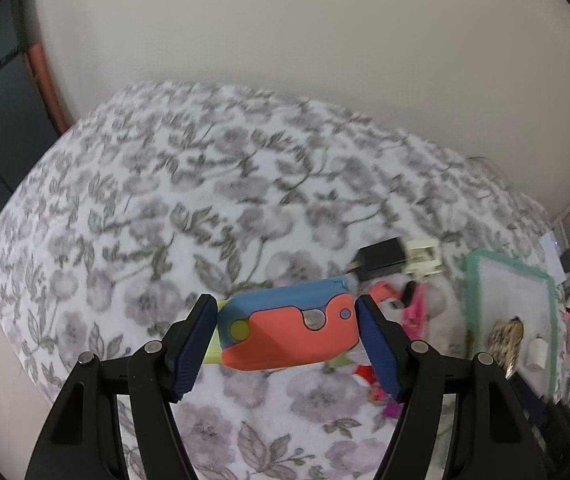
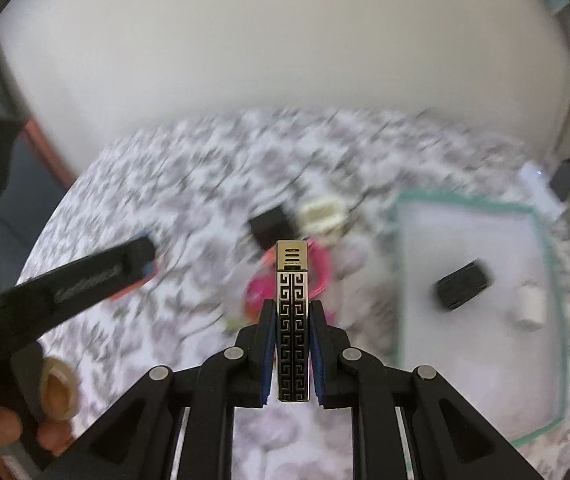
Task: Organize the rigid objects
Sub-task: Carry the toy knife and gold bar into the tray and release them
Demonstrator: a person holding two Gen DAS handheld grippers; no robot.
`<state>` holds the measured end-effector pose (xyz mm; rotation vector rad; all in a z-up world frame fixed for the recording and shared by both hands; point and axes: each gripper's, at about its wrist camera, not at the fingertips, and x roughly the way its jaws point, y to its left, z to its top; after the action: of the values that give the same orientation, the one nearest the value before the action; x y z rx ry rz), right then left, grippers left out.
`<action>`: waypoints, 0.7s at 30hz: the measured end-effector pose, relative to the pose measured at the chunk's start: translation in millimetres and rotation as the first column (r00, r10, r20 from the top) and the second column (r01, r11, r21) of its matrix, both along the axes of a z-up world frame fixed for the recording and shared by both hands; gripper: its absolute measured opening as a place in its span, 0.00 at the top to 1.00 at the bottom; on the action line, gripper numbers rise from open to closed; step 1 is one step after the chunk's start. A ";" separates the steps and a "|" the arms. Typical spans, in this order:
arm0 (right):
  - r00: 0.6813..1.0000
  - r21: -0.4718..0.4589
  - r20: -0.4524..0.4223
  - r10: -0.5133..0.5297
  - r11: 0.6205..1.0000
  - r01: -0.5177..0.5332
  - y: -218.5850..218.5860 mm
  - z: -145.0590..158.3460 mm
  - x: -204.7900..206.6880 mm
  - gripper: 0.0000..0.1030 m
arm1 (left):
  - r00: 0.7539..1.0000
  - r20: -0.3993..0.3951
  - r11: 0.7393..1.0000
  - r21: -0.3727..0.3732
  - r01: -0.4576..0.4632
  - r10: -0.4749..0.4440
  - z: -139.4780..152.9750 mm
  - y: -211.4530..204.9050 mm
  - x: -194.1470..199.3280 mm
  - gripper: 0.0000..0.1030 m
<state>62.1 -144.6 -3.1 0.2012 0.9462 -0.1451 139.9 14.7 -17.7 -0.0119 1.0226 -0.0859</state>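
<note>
both grippers carry something above the flowered bed cover (image 1: 165, 184). the left gripper (image 1: 287, 330) clamps the blue and coral plastic toy (image 1: 291, 328) by its two short ends, so the toy stays level. the right gripper (image 2: 293, 350) is closed on the flat sides of the gold and black patterned lighter (image 2: 292, 320), which stands upright. i think they go to the green-edged tray (image 2: 545, 248), where a black box (image 2: 463, 284) already lies

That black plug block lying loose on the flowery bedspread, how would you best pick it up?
Grip the black charger across its two flat sides, coming down from above. Its body looks boxy, and it lies flat on the bedspread. The white block sits close beside it, so avoid that side.
</note>
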 end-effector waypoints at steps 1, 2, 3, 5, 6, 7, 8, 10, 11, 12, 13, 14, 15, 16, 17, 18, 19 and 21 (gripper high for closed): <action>1.000 -0.011 0.013 -0.024 1.000 0.024 -8.2 3.0 -3.6 0.84 | 1.000 0.012 1.000 0.001 0.019 -0.019 5.7 -7.4 -2.4 0.30; 0.999 -0.011 0.021 -0.042 0.999 0.042 -15.3 4.6 -5.5 0.84 | 0.999 0.024 0.999 0.000 0.045 -0.045 11.9 -17.4 -5.3 0.30; 0.998 -0.012 0.028 -0.062 0.998 0.063 -22.8 6.4 -8.0 0.84 | 0.998 0.029 0.998 -0.005 0.064 -0.064 15.6 -24.6 -6.9 0.30; 0.992 -0.040 0.036 -0.120 0.992 0.121 -42.4 9.0 -15.8 0.84 | 0.993 0.035 0.993 -0.020 0.114 -0.113 24.0 -42.4 -12.5 0.30; 0.988 -0.057 0.034 -0.148 0.987 0.150 -51.4 8.8 -19.3 0.84 | 0.990 0.038 0.990 -0.024 0.140 -0.139 28.0 -53.0 -15.9 0.30; 0.985 -0.066 0.033 -0.170 0.983 0.172 -59.8 8.2 -23.1 0.84 | 0.986 0.043 0.986 -0.023 0.164 -0.163 32.0 -63.4 -19.7 0.30; 0.978 -0.073 0.030 -0.206 0.975 0.208 -70.9 7.6 -27.3 0.84 | 0.982 0.049 0.982 -0.018 0.185 -0.184 35.8 -73.1 -23.2 0.30; 0.963 -0.091 0.025 -0.269 0.958 0.271 -90.5 4.0 -35.6 0.84 | 0.971 0.060 0.973 0.000 0.231 -0.230 43.1 -95.3 -31.1 0.30; 0.952 -0.104 0.020 -0.306 0.946 0.307 -102.6 1.9 -40.6 0.84 | 0.966 0.063 0.968 0.005 0.250 -0.250 45.8 -105.3 -34.8 0.30; 0.943 -0.100 0.017 -0.331 0.938 0.331 -111.6 -1.1 -45.4 0.84 | 0.960 0.065 0.962 0.009 0.272 -0.272 48.1 -117.1 -39.4 0.30; 0.933 -0.097 0.014 -0.360 0.928 0.359 -121.3 -2.9 -50.1 0.84 | 0.954 0.064 0.956 0.012 0.294 -0.295 50.0 -128.7 -44.0 0.30; 0.924 -0.101 0.011 -0.381 0.919 0.380 -129.2 -4.8 -53.2 0.84 | 0.947 0.062 0.949 0.014 0.316 -0.316 50.9 -139.4 -47.9 0.30; 0.914 -0.111 0.011 -0.405 0.908 0.404 -137.6 -5.6 -58.0 0.84 | 0.938 0.060 0.940 0.017 0.342 -0.342 51.6 -151.8 -52.8 0.30; 0.903 -0.121 0.013 -0.430 0.896 0.428 -145.0 -6.3 -63.3 0.84 | 0.929 0.057 0.931 0.017 0.364 -0.364 51.4 -163.3 -57.0 0.30; 0.889 -0.133 0.016 -0.457 0.881 0.455 -153.3 -7.1 -69.1 0.84 | 0.923 0.051 0.924 0.016 0.381 -0.381 50.4 -173.5 -60.9 0.30; 0.875 -0.146 0.020 -0.483 0.865 0.480 -161.0 -7.8 -74.9 0.84 | 0.919 0.044 0.920 0.014 0.392 -0.392 49.5 -181.1 -63.9 0.30; 0.867 -0.156 0.024 -0.498 0.855 0.495 -165.3 -8.2 -79.2 0.84 | 0.915 0.034 0.916 0.009 0.401 -0.401 47.5 -189.5 -66.8 0.30; 0.849 -0.165 0.024 -0.528 0.835 0.524 -176.7 -10.7 -86.3 0.84 | 0.910 0.020 0.910 -0.013 0.415 -0.415 42.4 -203.4 -71.1 0.30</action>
<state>-24.3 -321.3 -13.8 0.3041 0.8768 -0.7389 68.8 -188.7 24.8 0.1928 0.9941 -0.4836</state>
